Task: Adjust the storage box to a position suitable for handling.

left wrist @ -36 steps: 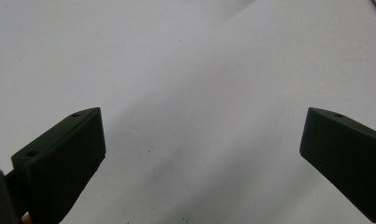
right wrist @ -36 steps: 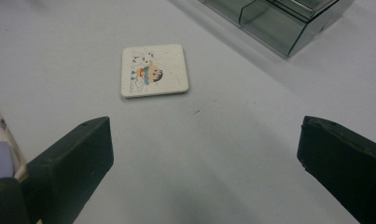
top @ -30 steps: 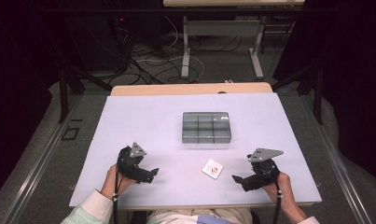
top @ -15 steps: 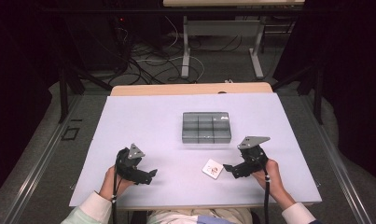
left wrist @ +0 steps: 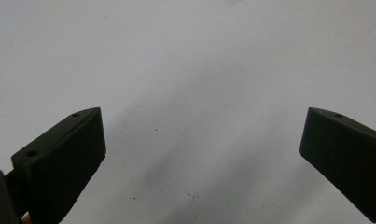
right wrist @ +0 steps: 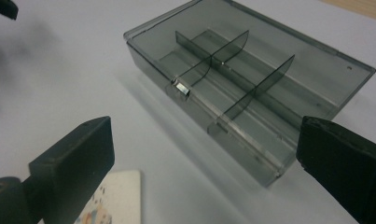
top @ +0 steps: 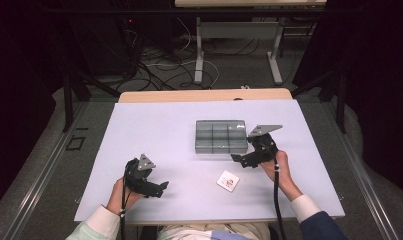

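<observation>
Smoke-grey clear plastic makes up the compartment box (top: 221,136), which is seen just right of the middle of the high view, lying flat on the pale surface (top: 154,130). In the right gripper view the box (right wrist: 251,79) runs from the upper centre to the right of the frame, its lid appears shut, and its dividers are visible through the plastic; the compartments look empty. A small metal-looking catch (right wrist: 181,88) is set at the middle of the near long wall, which is turned toward the person, presumably so it can be reached from the front.

The right gripper (top: 245,159) is held just beside the box's lower right corner, apart from it, with its fingers (right wrist: 73,158) spread wide; nothing is between them. It is judged to be lined up on the box's near edge, perhaps for opening or steadying it. A small white card with a printed picture (top: 228,180) lies below the box in the high view, near the bottom centre, and its corner shows at the bottom left of the right gripper view (right wrist: 115,200).

The left gripper (top: 158,189) is kept at the lower left of the high view, well apart from the box, its fingers (left wrist: 64,158) also spread with bare surface beneath, seemingly held in reserve.
</observation>
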### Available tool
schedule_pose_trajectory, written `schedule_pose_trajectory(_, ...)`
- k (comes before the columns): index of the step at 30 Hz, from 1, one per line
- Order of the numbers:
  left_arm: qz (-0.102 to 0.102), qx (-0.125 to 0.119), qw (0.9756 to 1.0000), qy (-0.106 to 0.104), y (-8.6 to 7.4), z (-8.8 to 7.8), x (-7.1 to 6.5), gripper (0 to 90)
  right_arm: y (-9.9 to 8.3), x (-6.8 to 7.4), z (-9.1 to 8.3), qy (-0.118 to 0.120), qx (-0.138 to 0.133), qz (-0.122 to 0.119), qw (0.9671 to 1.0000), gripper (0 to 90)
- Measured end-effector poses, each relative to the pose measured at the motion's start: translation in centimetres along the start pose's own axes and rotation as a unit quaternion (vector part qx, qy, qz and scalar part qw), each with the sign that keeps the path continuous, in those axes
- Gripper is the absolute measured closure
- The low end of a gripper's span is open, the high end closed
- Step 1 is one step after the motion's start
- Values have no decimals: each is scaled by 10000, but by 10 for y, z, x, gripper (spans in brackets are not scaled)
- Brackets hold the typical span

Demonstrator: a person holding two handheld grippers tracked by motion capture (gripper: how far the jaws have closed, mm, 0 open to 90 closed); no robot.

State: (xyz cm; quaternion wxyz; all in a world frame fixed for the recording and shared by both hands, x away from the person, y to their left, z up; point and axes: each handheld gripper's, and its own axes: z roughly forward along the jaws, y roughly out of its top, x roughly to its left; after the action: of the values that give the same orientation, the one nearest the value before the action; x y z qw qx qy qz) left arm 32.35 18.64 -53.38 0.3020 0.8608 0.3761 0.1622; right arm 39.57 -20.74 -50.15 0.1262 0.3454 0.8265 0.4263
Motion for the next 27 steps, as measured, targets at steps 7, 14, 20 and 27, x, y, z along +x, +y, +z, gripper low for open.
schedule_pose_trajectory(7,18,7,10000,-48,0,0,0,3,20,-12,20,37,64,100,9999,36)
schedule_pose_trajectory(14,48,53,9999,-84,2,0,0,2,40,-23,36,-23,128,118,9998,30)
schedule_pose_trajectory(20,38,-49,10000,-60,3,2,0,1,55,-35,53,-256,208,293,9990,124)
schedule_pose_trajectory(27,80,-46,9999,-83,4,2,1,1,72,-48,72,-541,133,662,9962,364)
